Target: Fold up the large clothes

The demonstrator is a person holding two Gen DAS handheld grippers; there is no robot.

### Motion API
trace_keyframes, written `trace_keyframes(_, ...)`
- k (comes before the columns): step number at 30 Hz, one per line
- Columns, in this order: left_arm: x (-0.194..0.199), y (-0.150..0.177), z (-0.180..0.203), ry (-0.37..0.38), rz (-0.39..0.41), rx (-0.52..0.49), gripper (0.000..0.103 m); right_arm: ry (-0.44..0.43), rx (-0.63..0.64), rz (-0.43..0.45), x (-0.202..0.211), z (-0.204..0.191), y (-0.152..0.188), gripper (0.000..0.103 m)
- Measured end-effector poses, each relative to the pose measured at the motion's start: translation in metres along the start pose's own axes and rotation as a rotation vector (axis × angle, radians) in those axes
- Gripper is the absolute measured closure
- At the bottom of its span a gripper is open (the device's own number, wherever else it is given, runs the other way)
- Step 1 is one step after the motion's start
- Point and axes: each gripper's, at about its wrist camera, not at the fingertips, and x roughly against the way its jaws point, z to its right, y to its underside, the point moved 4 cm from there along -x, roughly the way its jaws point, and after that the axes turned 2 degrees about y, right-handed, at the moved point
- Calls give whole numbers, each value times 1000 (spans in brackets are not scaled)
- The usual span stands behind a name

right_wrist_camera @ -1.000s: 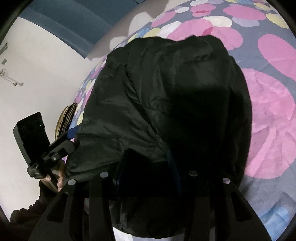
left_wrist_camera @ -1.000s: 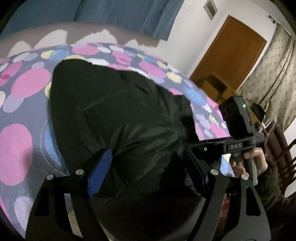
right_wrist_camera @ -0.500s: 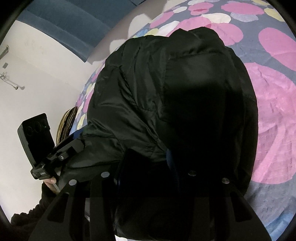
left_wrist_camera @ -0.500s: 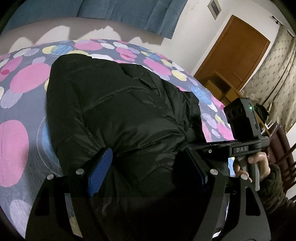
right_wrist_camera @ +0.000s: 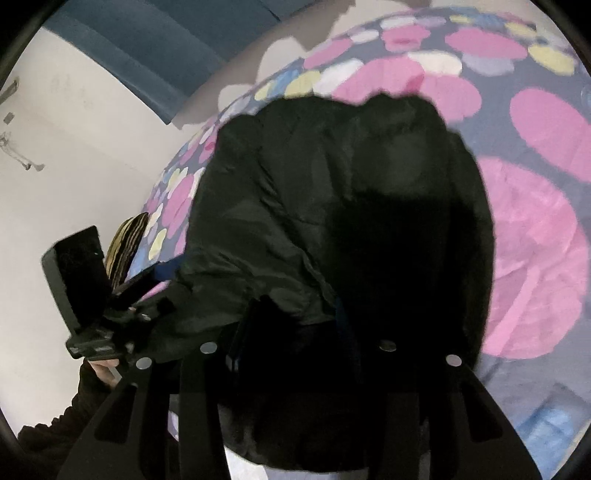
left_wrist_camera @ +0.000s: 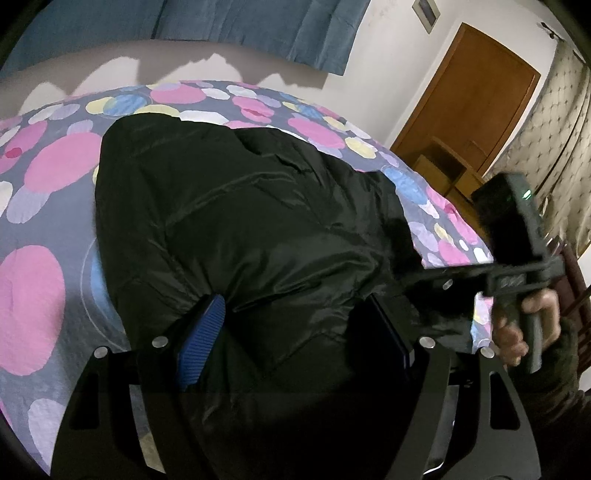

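Observation:
A black puffy jacket [left_wrist_camera: 258, 221] lies in a heap on the bed's spotted cover [left_wrist_camera: 33, 295]. Its near edge is bunched thickly between the blue pads [left_wrist_camera: 201, 343] of my left gripper [left_wrist_camera: 295, 339], which grips it wide. In the right wrist view the same jacket [right_wrist_camera: 332, 192] fills the middle. Its near fold sits between the dark fingers of my right gripper [right_wrist_camera: 291, 328], whose jaws are opening slightly while still on the cloth. A person's hand [left_wrist_camera: 517, 325] holds the right gripper's handle at the jacket's right side.
The bed cover [right_wrist_camera: 535, 258] lies bare to the right of the jacket. A wooden door [left_wrist_camera: 469, 99] and a low wooden cabinet [left_wrist_camera: 443, 166] stand past the bed's far right corner. Blue curtains [left_wrist_camera: 221, 29] hang behind. A striped item [right_wrist_camera: 125, 247] lies at the bed's left edge.
The right gripper has risen a little and looks blurred in the left wrist view. The jacket's near fold has come up with it. The left gripper has kept still.

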Motion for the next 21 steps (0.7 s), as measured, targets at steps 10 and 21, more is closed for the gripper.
trace_keyframes(10,0,-1,1,1,1,-3,26,65,-19,60,-1,13,-64,59)
trace_keyframes(21,1,0,4,-2,2,-17,26,95,-57,-36,-43,35,-62,61)
